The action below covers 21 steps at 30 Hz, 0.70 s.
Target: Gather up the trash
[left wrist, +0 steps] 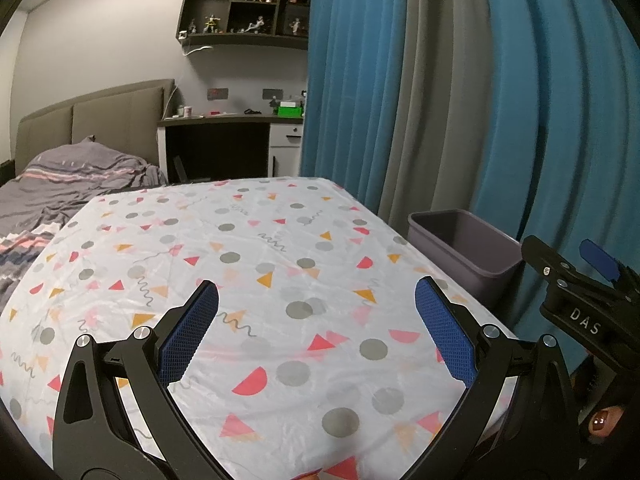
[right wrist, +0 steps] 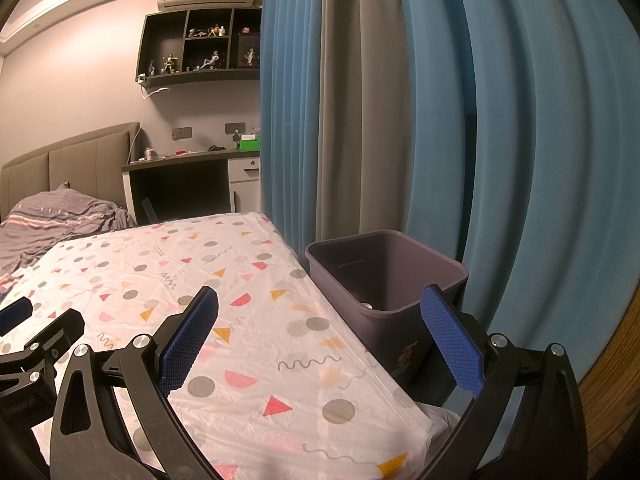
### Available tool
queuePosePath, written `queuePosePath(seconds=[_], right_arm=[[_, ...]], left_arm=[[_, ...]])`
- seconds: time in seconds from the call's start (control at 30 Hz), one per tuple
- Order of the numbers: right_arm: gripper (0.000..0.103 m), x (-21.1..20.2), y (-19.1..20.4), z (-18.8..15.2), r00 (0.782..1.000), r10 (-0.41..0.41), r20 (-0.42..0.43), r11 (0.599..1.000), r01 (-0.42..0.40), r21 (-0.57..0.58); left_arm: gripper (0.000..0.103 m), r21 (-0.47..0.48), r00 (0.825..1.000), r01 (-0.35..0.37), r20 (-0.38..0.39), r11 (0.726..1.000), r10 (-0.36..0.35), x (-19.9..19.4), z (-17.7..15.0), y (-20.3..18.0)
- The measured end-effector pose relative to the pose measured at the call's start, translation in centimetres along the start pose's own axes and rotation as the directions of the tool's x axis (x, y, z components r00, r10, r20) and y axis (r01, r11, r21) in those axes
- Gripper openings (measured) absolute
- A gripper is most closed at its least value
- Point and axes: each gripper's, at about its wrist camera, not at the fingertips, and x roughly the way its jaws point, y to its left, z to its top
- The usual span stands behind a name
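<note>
A purple plastic bin [right wrist: 384, 280] stands on the floor to the right of the table, against the curtain; it also shows in the left wrist view [left wrist: 464, 248]. A small pale item lies at its bottom [right wrist: 366, 305]. My left gripper [left wrist: 316, 304] is open and empty above the patterned tablecloth [left wrist: 256, 264]. My right gripper [right wrist: 320, 312] is open and empty, over the table's right edge near the bin. I see no loose trash on the cloth [right wrist: 168, 280]. The right gripper's body shows at the right of the left wrist view [left wrist: 576, 300].
Blue and grey curtains [right wrist: 440, 120] hang right behind the bin. A bed with grey bedding [left wrist: 60, 184] lies to the left. A desk [left wrist: 232, 120] and a wall shelf with figurines [left wrist: 244, 8] are at the back. Wood floor [right wrist: 612, 380] shows at the right.
</note>
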Motion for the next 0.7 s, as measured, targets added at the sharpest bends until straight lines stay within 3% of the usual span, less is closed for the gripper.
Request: queuePosePath(seconds=[0.27, 0.7], right_arm=[[0.097, 0.10, -0.08, 0.01, 1.000, 0.000, 0.000, 1.000, 0.000, -0.001], [0.097, 0.04, -0.26, -0.01, 1.000, 0.001, -0.003, 1.000, -0.001, -0.001]], left_arm=[[0.097, 0.006, 1.000, 0.010, 0.006, 1.000, -0.010, -0.26, -0.10, 0.06], [0.074, 0.035, 1.000, 0.020, 0.005, 0.999, -0.021, -0.58, -0.14, -0.16]])
